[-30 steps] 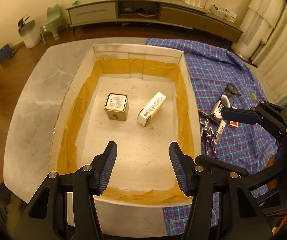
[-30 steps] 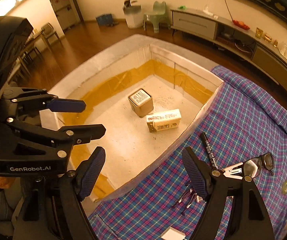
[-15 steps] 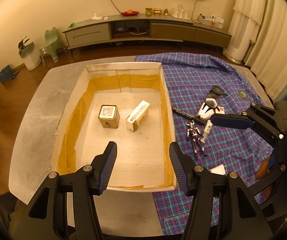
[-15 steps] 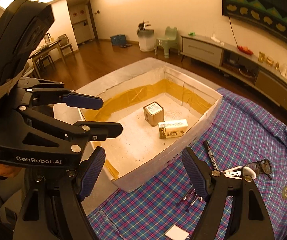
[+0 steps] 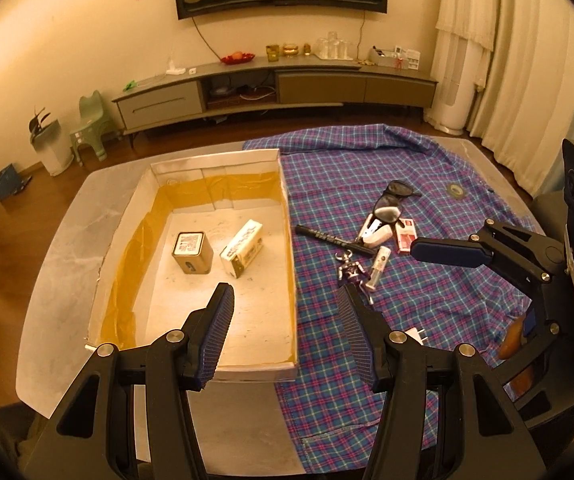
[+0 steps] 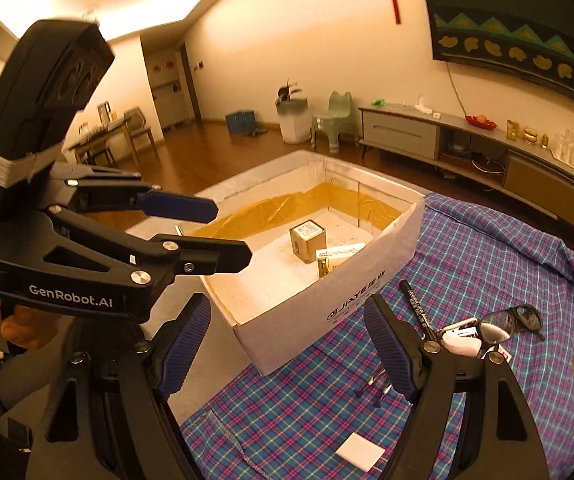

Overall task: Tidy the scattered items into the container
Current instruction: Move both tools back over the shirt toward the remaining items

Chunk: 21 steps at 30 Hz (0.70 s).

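Observation:
A white cardboard box [image 5: 287, 240] lined with yellow tape holds a square tin [image 5: 191, 250] and a white carton [image 5: 243, 248]. Right of it, on the plaid cloth [image 5: 427, 292], lie a black marker [image 5: 327, 240], glasses [image 5: 391, 200], a white stapler [image 5: 375, 232], a red card pack [image 5: 405, 238], a keychain figure [image 5: 349, 270] and a white tube [image 5: 379, 266]. My left gripper [image 5: 285, 300] hangs open over the box's near right corner, holding nothing. My right gripper [image 6: 287, 320] is open and bare above the box's near wall [image 6: 327, 312], with the marker [image 6: 417, 308] to its right.
A tape roll [image 5: 456, 190] lies far right on the cloth, a white plug [image 5: 417, 334] near the front. A white square [image 6: 361, 456] sits near the right gripper. The grey table [image 5: 67, 248] borders the box on the left. A TV cabinet lines the far wall.
Both grippers have pulled back and tipped upward, so the box looks smaller and more of the room shows. Both stayed open and bare; the items have not moved.

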Available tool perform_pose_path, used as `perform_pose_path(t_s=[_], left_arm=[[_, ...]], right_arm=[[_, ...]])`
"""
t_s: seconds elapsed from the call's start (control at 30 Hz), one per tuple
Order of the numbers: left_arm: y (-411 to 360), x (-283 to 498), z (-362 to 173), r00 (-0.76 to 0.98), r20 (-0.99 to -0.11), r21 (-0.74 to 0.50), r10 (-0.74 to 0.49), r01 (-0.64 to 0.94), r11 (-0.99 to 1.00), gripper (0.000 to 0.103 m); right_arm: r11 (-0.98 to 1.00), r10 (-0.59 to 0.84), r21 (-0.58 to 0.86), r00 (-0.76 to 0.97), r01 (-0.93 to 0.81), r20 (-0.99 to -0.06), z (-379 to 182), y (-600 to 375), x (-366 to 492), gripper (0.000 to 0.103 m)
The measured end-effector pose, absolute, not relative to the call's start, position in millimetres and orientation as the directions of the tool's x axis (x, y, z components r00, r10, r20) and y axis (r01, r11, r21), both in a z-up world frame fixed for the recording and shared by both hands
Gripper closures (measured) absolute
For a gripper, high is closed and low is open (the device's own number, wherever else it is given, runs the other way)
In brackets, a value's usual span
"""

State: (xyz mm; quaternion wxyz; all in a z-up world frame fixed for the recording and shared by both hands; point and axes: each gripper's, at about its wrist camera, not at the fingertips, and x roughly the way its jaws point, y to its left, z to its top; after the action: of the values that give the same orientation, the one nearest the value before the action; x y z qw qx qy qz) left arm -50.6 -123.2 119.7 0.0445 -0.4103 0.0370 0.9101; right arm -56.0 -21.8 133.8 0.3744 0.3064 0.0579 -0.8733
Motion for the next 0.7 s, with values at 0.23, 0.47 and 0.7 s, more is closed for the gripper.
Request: perform_pose_path(t_s=[0.23, 0.47, 0.7], left_arm=[[-88.8, -32.1, 103.5, -0.673, -0.730, 0.008, 0.115, -0.177, -0.984, 0.045], [-56.1, -27.1, 77.7, -0.649, -0.727, -0.110, 0.226, -0.215, -0.970, 0.045], [-22.9, -34.3, 43.0, -0.593, -0.754, -0.162, 0.282, -0.247, -0.955, 0.045]], right_arm=[[-0.741, -0.633, 0.210, -0.558, 0.638, -0.536, 120.4, 22.4, -47.1, 0.023], [-0.773, -0.617, 0.276, -0.576, 0.571, -0.536, 97.8, 69.4, -36.9, 0.023], [-0.822, -0.566, 0.322, -0.608, 0.470, -0.557, 68.9, 111.7, -36.8, 0.023]])
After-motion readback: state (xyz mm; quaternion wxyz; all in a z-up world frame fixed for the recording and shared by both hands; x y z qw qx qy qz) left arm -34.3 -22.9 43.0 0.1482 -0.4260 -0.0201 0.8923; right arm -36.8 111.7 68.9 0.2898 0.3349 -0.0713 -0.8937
